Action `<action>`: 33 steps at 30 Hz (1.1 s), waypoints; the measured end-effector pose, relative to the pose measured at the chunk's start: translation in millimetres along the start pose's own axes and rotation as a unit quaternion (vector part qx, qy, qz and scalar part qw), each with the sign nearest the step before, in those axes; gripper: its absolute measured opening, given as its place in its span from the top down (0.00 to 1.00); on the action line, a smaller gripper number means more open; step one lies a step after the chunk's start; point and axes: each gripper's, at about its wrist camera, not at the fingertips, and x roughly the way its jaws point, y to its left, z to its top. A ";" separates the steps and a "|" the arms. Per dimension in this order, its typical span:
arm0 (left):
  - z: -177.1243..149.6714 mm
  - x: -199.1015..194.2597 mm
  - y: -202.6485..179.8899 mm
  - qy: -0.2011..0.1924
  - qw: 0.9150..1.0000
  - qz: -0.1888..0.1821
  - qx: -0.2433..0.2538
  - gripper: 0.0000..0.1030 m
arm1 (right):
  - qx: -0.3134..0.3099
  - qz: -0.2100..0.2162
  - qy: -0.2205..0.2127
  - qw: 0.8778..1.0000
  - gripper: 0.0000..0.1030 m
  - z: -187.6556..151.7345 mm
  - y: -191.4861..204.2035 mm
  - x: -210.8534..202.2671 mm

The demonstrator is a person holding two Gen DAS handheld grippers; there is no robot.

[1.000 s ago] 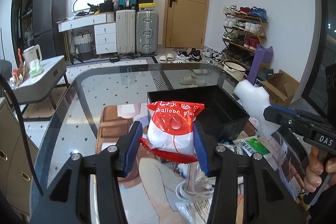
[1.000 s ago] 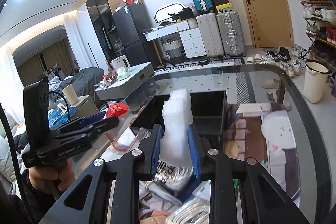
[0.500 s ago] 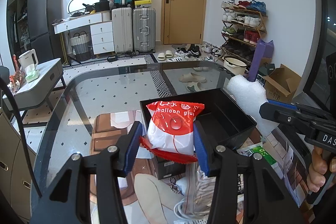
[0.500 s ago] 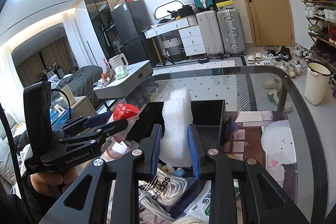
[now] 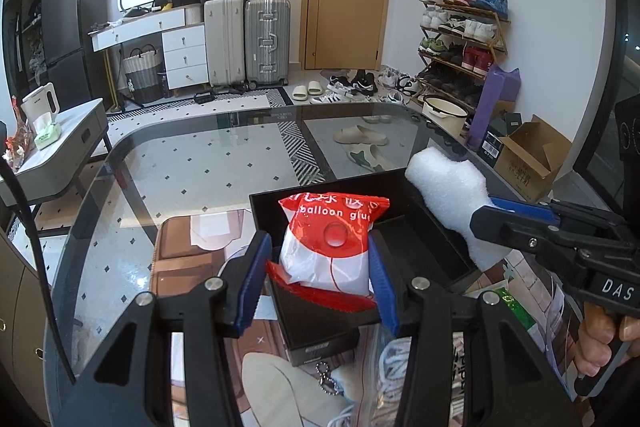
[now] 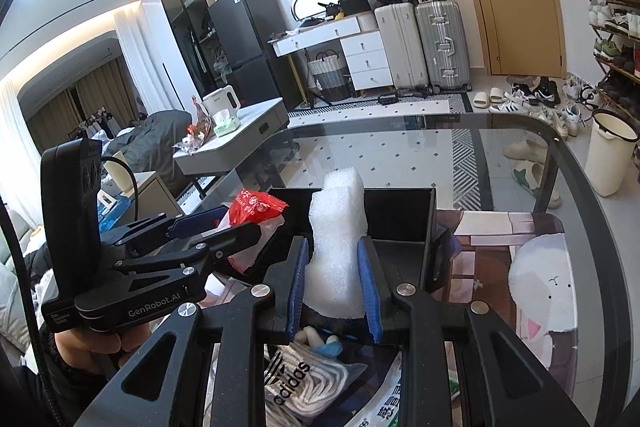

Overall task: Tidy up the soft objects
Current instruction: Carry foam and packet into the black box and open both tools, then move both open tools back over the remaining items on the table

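My left gripper point(image 5: 318, 277) is shut on a red and white balloon glue packet point(image 5: 328, 247), held upright over the near left corner of an open black box point(image 5: 424, 243). My right gripper point(image 6: 334, 285) is shut on a white foam piece point(image 6: 338, 247) that stands up between its blue pads, above the box's point(image 6: 400, 203) near edge. In the left wrist view the foam point(image 5: 448, 191) hangs over the box's right wall. In the right wrist view the packet point(image 6: 256, 207) sits at the box's left side.
The box stands on a glass table point(image 5: 180, 179) with a picture mat point(image 6: 532, 267). Near the front edge lie a bag of white cord point(image 6: 304, 383), a green-printed packet point(image 5: 516, 311) and a key chain point(image 5: 326, 381). Suitcases, a shoe rack and a side table are beyond.
Both grippers have moved forward over the table with their loads. The black box now lies closer and beneath the packet and the foam.
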 end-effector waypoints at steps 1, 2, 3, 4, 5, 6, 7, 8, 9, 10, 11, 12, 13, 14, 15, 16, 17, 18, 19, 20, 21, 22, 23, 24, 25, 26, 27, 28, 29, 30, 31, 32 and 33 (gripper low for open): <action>0.0 2.3 -0.6 0.001 1.000 -0.001 0.000 0.54 | 0.000 0.000 0.002 1.000 0.76 1.1 -0.4 2.3; 0.6 4.2 -0.7 0.003 1.000 -0.002 -0.001 0.54 | 0.000 0.000 0.004 1.000 0.76 1.6 -1.0 5.0; 0.9 6.0 -0.6 0.004 1.000 -0.002 -0.001 0.54 | -0.001 -0.001 0.006 1.000 0.76 2.1 -2.5 7.9; 1.0 7.6 -0.4 0.005 1.000 -0.002 -0.001 0.54 | -0.001 -0.002 0.007 1.000 0.76 2.5 -2.1 9.5; 1.2 9.7 -0.5 0.007 1.000 -0.002 -0.001 0.54 | 0.000 -0.002 0.010 1.000 0.76 2.5 -2.7 12.2; 1.2 11.6 -0.7 0.008 1.000 -0.003 -0.002 0.54 | 0.000 -0.002 0.011 1.000 0.76 3.6 -4.8 14.7; 1.0 13.2 -1.1 0.010 1.000 -0.004 -0.002 0.54 | -0.001 -0.004 0.012 1.000 0.76 3.6 -5.1 16.6; 1.2 14.9 -2.5 0.011 1.000 -0.004 -0.002 0.54 | -0.002 -0.007 0.013 1.000 0.76 3.6 -5.5 18.7; 1.1 16.7 -2.7 0.012 1.000 -0.004 -0.002 0.54 | -0.003 -0.008 0.013 1.000 0.75 3.8 -5.7 20.9; 1.3 18.1 -3.1 0.013 1.000 -0.005 -0.002 0.54 | -0.004 -0.011 0.014 1.000 0.75 3.8 -6.0 22.9; 0.9 19.6 -3.2 0.014 1.000 -0.006 -0.003 0.53 | -0.009 -0.019 0.014 1.000 0.75 3.5 -5.3 24.7; 0.6 20.6 -3.0 0.015 1.000 -0.006 -0.004 0.53 | -0.014 -0.024 0.014 1.000 0.75 3.1 -3.4 26.2; 0.5 21.9 -3.1 0.018 1.000 -0.005 -0.005 0.52 | -0.016 -0.025 0.015 0.999 0.73 2.2 -3.2 28.2; 0.5 22.5 -3.2 0.019 1.000 -0.004 -0.005 0.51 | -0.018 -0.029 0.016 0.999 0.70 1.7 -2.8 29.1; -0.2 21.6 -2.4 0.018 1.000 -0.005 -0.006 0.51 | -0.021 -0.034 0.015 0.999 0.62 0.3 -2.1 30.1; 0.0 20.8 -2.5 0.018 1.000 -0.006 -0.007 0.49 | -0.026 -0.037 0.014 0.999 0.58 -0.6 -1.0 29.4; -0.1 19.1 -3.1 0.017 1.000 -0.010 -0.007 0.45 | -0.034 -0.038 0.011 0.999 0.53 -2.0 1.1 26.9; 0.2 17.5 -3.2 0.017 1.000 -0.011 -0.007 0.43 | -0.039 -0.040 0.007 0.998 0.53 -2.8 0.3 24.5; 0.3 15.1 -3.6 0.015 1.000 -0.011 -0.006 0.39 | -0.043 -0.045 0.003 0.998 0.53 -3.9 1.5 20.7; 0.5 12.0 -4.0 0.013 1.000 -0.009 -0.006 0.34 | -0.048 -0.050 0.000 0.998 0.49 -5.4 1.8 17.2; 0.7 8.2 -3.9 0.009 1.000 -0.008 -0.006 0.33 | -0.053 -0.058 -0.005 0.997 0.39 -6.8 3.5 12.4; 0.8 4.5 -4.1 0.006 1.000 -0.007 -0.006 0.26 | -0.056 -0.062 -0.009 0.996 0.32 -8.1 4.3 8.5; 0.4 -1.2 -3.1 -0.001 1.000 -0.004 -0.009 0.17 | -0.056 -0.064 -0.016 0.996 0.19 -10.9 4.6 3.1; -0.5 -6.7 -2.4 -0.007 1.000 -0.002 -0.011 0.13 | -0.055 -0.063 -0.025 0.996 0.12 -13.1 4.1 -4.2; -0.7 -9.9 0.0 -0.013 1.000 -0.002 -0.013 0.06 | -0.053 -0.062 -0.029 0.996 0.09 -14.6 4.1 -9.2; -1.7 -16.5 1.3 -0.022 1.000 0.002 -0.016 0.00 | -0.053 -0.061 -0.031 0.996 0.03 -16.3 4.2 -13.7; -2.9 -21.6 2.5 -0.029 0.999 0.004 -0.017 0.00 | -0.054 -0.063 -0.031 0.996 0.01 -19.2 4.4 -18.7; -4.0 -25.6 3.8 -0.033 0.999 0.005 -0.017 0.00 | -0.056 -0.066 -0.031 0.996 0.01 -20.3 5.8 -22.0; -5.8 -30.1 4.9 -0.035 0.999 0.006 -0.016 0.00 | -0.057 -0.072 -0.030 0.995 0.01 -22.1 6.4 -24.8; -7.0 -33.7 5.8 -0.035 0.999 0.006 -0.015 0.00 | -0.056 -0.077 -0.028 0.995 0.01 -24.9 5.7 -28.3; -8.9 -36.8 6.9 -0.035 0.999 0.007 -0.015 0.00 | -0.053 -0.078 -0.027 0.995 0.01 -26.3 5.6 -30.7; -11.7 -40.7 8.3 -0.036 0.999 0.009 -0.017 0.00 | -0.050 -0.078 -0.026 0.995 0.01 -28.2 5.8 -33.4; -14.0 -44.1 10.4 -0.037 0.999 0.012 -0.019 0.00 | -0.045 -0.078 -0.024 0.996 0.01 -31.4 5.2 -36.7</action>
